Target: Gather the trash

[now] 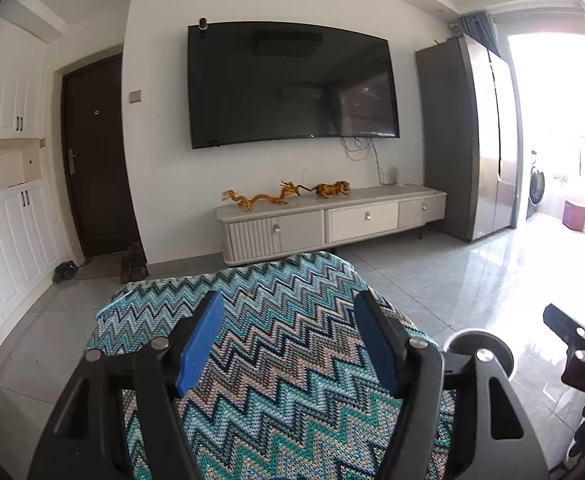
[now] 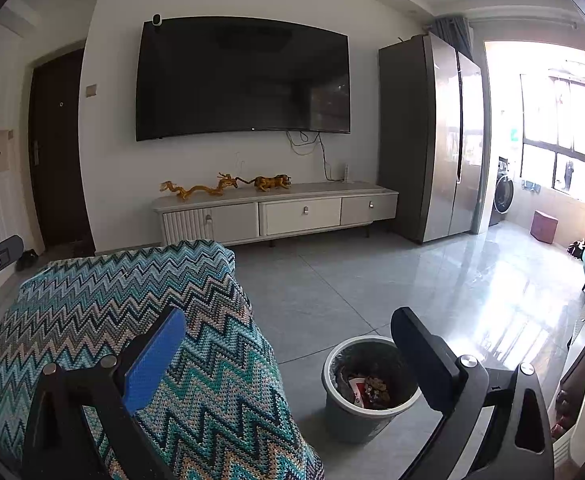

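Trash bin (image 2: 366, 390), holding wrappers, stands on the floor (image 2: 372, 280) between the open, empty jaws of the right gripper (image 2: 288, 350), just beside a zigzag blanket (image 2: 132, 300). The left gripper (image 1: 288, 334) hangs over the blanket, jaws open and empty, the bin's rim to their right.

Open right tongs (image 2: 288, 344) empty, over zigzag blanket (image 2: 132, 300), trash bin (image 2: 366, 384) on floor beside.

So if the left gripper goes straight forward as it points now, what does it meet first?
Most likely the zigzag blanket right under the open left gripper; nothing lies between, though depth is uncertain.
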`<action>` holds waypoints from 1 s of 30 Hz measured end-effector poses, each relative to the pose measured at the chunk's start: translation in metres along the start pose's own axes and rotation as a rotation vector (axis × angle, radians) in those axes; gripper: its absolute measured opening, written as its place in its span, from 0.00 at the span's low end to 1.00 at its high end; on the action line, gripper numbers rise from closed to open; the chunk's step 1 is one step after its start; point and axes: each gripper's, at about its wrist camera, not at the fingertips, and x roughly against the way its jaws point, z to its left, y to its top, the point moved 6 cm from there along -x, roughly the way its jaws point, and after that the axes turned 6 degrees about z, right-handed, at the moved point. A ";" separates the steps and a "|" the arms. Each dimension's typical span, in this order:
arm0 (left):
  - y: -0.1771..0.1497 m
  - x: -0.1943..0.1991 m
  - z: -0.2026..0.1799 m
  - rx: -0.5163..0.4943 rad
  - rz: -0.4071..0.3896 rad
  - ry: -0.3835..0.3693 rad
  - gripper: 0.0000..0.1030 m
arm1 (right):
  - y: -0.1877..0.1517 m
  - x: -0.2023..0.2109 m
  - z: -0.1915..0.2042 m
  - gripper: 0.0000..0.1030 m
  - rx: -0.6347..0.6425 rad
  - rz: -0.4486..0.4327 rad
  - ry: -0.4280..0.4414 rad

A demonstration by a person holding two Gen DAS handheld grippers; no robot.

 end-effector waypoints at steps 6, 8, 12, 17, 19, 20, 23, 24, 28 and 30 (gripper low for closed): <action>-0.009 -0.012 -0.015 -0.036 0.032 -0.040 0.64 | -0.004 -0.004 -0.005 1.00 -0.001 0.014 -0.024; -0.011 -0.016 -0.018 -0.040 0.036 -0.044 0.64 | -0.007 -0.006 -0.008 1.00 -0.004 0.022 -0.034; -0.014 -0.022 -0.021 -0.041 0.041 -0.050 0.64 | -0.009 -0.013 -0.012 1.00 -0.011 0.038 -0.045; -0.012 -0.028 -0.022 -0.045 0.038 -0.051 0.64 | -0.012 -0.018 -0.017 1.00 -0.021 0.051 -0.056; -0.010 -0.027 -0.023 -0.047 0.033 -0.050 0.64 | -0.012 -0.020 -0.019 1.00 -0.024 0.056 -0.057; -0.009 -0.027 -0.024 -0.047 0.032 -0.050 0.64 | -0.013 -0.021 -0.020 1.00 -0.025 0.057 -0.057; -0.007 -0.027 -0.025 -0.046 0.028 -0.049 0.64 | -0.013 -0.020 -0.021 1.00 -0.025 0.058 -0.057; -0.007 -0.026 -0.025 -0.047 0.026 -0.047 0.64 | -0.013 -0.020 -0.021 1.00 -0.025 0.056 -0.056; -0.006 -0.024 -0.025 -0.048 0.021 -0.044 0.64 | -0.013 -0.020 -0.022 1.00 -0.024 0.050 -0.059; -0.005 -0.022 -0.025 -0.048 0.014 -0.040 0.64 | -0.012 -0.019 -0.022 1.00 -0.025 0.044 -0.059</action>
